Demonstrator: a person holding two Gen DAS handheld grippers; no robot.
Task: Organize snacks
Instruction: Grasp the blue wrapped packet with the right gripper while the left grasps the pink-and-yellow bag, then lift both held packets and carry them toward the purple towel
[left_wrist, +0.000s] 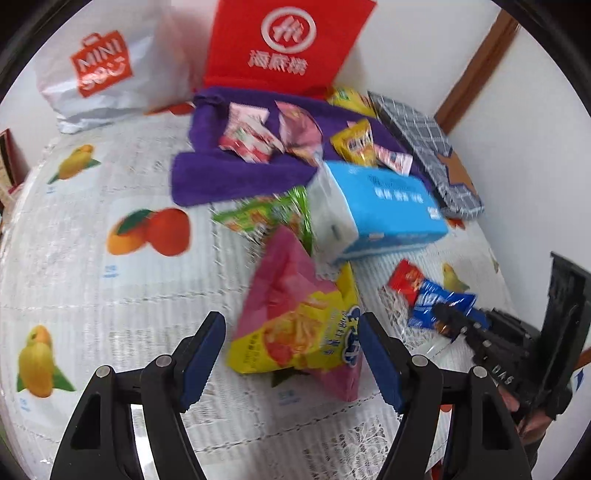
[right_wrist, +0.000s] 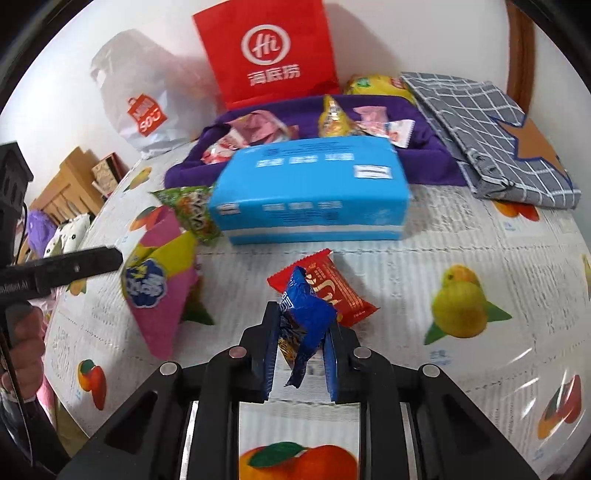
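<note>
My left gripper (left_wrist: 291, 345) is open, its jaws either side of a pink and yellow snack bag (left_wrist: 295, 325) lying on the table; the bag also shows in the right wrist view (right_wrist: 162, 284). My right gripper (right_wrist: 301, 332) is shut on a blue snack packet (right_wrist: 306, 314), held just above a red snack packet (right_wrist: 332, 288). Both packets show in the left wrist view, the blue one (left_wrist: 436, 299) and the red one (left_wrist: 406, 280). A purple cloth (right_wrist: 424, 166) at the back holds several small snacks (right_wrist: 258, 129). A green snack bag (left_wrist: 266, 214) lies beside a blue tissue pack (right_wrist: 310, 192).
A red paper bag (right_wrist: 266, 51) and a white Miniso bag (right_wrist: 147, 110) stand against the back wall. A grey checked cloth bag (right_wrist: 491, 140) lies at the right. The table has a fruit-print cover (right_wrist: 461, 295). A wooden door frame (left_wrist: 476, 66) is at the right.
</note>
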